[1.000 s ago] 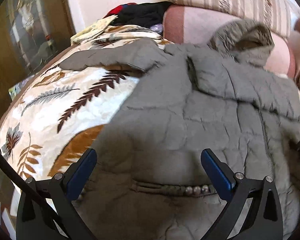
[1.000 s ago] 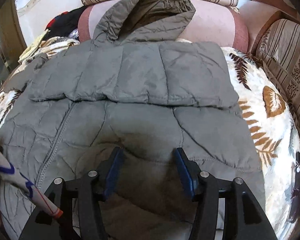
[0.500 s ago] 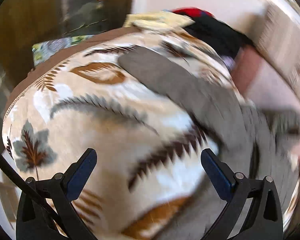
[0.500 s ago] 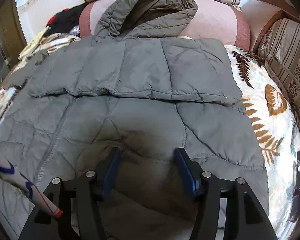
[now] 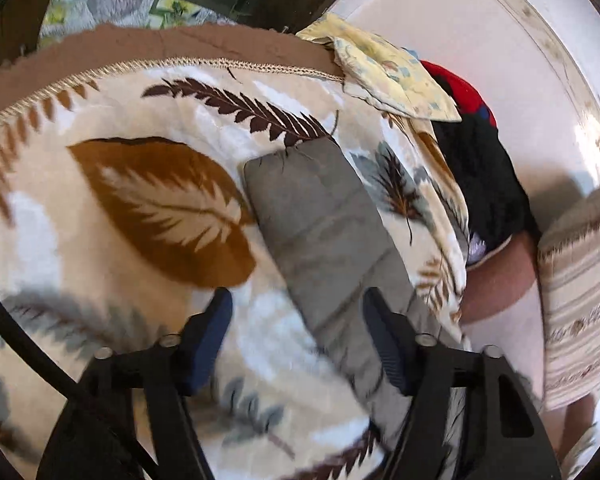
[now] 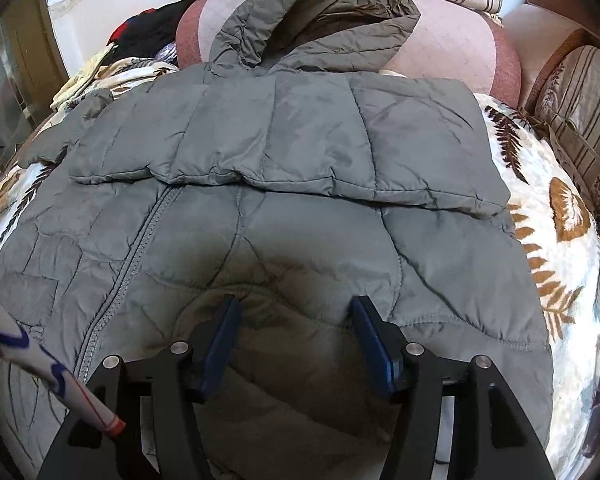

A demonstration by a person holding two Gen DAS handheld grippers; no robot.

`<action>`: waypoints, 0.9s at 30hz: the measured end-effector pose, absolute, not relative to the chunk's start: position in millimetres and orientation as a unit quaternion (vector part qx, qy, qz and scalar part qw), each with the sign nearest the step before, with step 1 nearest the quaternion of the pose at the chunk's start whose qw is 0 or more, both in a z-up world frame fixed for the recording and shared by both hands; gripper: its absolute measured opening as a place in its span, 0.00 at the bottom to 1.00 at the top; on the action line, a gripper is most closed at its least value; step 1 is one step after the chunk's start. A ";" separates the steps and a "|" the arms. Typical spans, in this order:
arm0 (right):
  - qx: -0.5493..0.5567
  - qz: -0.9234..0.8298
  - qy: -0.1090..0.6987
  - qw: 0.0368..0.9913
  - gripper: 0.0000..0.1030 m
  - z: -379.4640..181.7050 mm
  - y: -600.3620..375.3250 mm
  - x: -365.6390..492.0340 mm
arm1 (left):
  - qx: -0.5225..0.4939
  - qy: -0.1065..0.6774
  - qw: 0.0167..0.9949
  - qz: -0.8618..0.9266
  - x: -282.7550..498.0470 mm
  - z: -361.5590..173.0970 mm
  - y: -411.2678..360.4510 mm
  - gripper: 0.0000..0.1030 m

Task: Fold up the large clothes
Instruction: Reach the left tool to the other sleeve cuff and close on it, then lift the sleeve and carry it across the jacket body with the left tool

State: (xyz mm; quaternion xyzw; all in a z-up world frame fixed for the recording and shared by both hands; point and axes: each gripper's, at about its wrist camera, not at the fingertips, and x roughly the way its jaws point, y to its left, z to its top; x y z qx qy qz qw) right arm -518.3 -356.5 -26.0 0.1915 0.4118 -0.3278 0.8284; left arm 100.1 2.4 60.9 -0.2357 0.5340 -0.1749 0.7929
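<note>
Grey quilted jacket (image 6: 300, 152), no readable label; right fingers (image 6: 370, 344) pinch its hem, left fingers (image 5: 384, 344), just closing, straddle its sleeve (image 5: 324, 224).

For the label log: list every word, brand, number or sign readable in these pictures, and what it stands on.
None can be read.
Grey jacket: no label or logo shows.
Leaf-print blanket: pattern only, no text.
White sleeve: blue and red lines, not letters.

Your left black two-finger gripper with blue pads (image 5: 298, 320) has just been closing, jaws apart; your right black two-finger gripper with blue pads (image 6: 296, 320) points downward, half-spread
</note>
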 end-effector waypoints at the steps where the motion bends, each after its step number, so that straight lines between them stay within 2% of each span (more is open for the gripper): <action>1: 0.191 -0.328 0.413 0.828 0.63 -26.8 -356.2 -517.8 | -0.245 0.534 0.789 -0.176 109.1 52.2 2.3 0.57; 12: 0.175 -0.333 0.416 0.828 0.66 -32.2 -355.2 -512.4 | -0.299 0.513 0.782 -0.189 153.2 2.7 -16.6 0.57; 13: 0.174 -0.333 0.416 0.828 0.67 -32.6 -355.1 -511.8 | -0.297 0.508 0.788 -0.181 153.7 1.6 -20.1 0.55; 14: 0.174 -0.334 0.416 0.828 0.67 -33.0 -355.3 -511.5 | -0.287 0.502 0.797 -0.175 153.1 3.4 -22.3 0.48; 15: 0.174 -0.333 0.416 0.828 0.67 -33.3 -355.9 -511.2 | -0.270 0.499 0.806 -0.168 152.2 6.2 -25.6 0.20; 16: 0.174 -0.333 0.416 0.828 0.67 -33.5 -356.2 -511.1 | -0.258 0.500 0.809 -0.169 152.1 7.9 -29.4 0.10; 23: 0.181 -0.331 0.406 0.832 0.67 -26.5 -357.0 -516.0 | -0.248 0.468 0.825 -0.195 130.1 53.1 -29.7 0.10; 27: 0.168 -0.336 0.347 0.859 0.66 2.6 -351.9 -527.9 | -0.221 0.433 0.843 -0.229 103.7 105.5 -37.0 0.10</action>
